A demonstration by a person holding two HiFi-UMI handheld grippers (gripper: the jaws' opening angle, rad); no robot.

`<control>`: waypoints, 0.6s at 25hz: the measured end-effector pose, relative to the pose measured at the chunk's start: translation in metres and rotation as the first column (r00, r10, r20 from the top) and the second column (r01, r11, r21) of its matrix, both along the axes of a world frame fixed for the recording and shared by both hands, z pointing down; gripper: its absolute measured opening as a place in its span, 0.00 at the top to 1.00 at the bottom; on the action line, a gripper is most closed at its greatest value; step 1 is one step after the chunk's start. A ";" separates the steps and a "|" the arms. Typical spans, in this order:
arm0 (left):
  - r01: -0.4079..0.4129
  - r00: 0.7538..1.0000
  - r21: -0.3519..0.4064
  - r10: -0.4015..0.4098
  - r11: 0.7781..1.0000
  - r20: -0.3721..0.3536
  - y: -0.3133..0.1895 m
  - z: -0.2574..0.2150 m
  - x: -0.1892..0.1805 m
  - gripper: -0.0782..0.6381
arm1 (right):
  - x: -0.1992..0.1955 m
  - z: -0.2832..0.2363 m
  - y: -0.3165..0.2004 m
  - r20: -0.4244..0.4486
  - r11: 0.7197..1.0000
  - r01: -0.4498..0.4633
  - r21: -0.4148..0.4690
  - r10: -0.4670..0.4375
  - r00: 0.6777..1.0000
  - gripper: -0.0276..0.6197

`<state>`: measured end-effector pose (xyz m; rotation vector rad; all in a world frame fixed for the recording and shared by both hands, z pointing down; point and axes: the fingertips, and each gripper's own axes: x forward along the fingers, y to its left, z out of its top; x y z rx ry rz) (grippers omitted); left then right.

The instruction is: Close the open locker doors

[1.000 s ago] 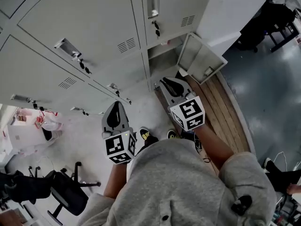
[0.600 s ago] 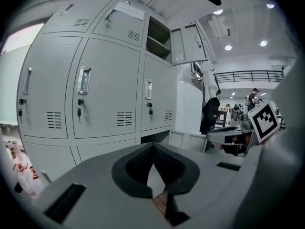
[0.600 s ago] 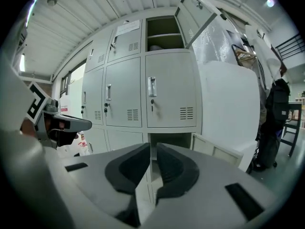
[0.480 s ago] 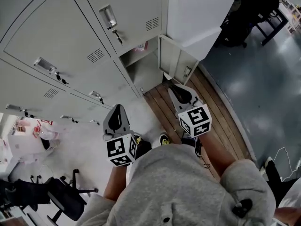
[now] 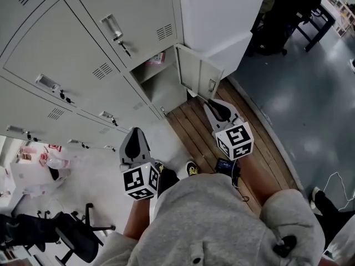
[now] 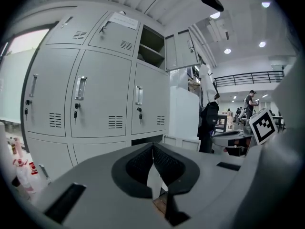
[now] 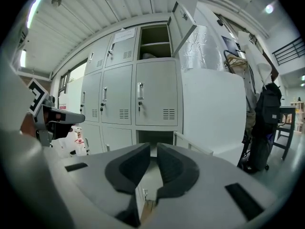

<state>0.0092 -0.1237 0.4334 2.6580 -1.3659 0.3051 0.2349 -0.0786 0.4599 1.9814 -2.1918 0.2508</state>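
- Locker doors are standing open in two places at the right end of the bank. The bottom door [image 5: 195, 73] is swinging out over the wooden floor strip [image 5: 244, 129], and the top door [image 7: 185, 22] is hanging open high above it. The other doors in view are sitting shut.
- Both doors are looking like thin painted sheet metal, so they are probably light, stiff, and swinging freely on their hinges. The smooth faces are likely giving little friction for pinching.
- Gripping is probably unnecessary. Pushing flat against the outer face near the free edge, by the lock and well away from the hinge side, is likely giving the best leverage. A hard shove is risking a rebound.
- The left gripper [image 6: 152, 151] is hanging well apart from the bottom door, its fingers [image 6: 138, 163] meeting at the tips and carrying nothing.
- The right gripper [image 7: 153, 151] is pointing toward the bottom open compartment [image 7: 153, 137], near that door but not touching it. Its fingers are standing a narrow slit apart with nothing between them.
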 end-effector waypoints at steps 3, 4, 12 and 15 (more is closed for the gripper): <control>0.007 1.000 -0.005 -0.007 1.000 0.005 0.004 0.002 0.003 0.88 | 0.021 0.003 -0.002 -0.013 1.000 -0.020 0.004 0.020 1.000 0.86; 0.011 1.000 -0.008 -0.011 1.000 0.009 0.005 0.003 0.002 0.88 | 0.028 0.005 -0.004 -0.016 1.000 -0.027 0.002 0.027 0.999 0.86; 0.061 0.997 -0.040 -0.059 0.997 0.057 0.011 0.014 -0.012 0.88 | 0.116 0.039 -0.034 0.010 0.990 -0.132 -0.040 0.132 0.991 0.86; 0.082 0.994 -0.049 -0.078 0.995 0.077 0.012 0.016 -0.020 0.88 | 0.142 0.047 -0.046 0.012 0.988 -0.147 -0.052 0.148 0.989 0.84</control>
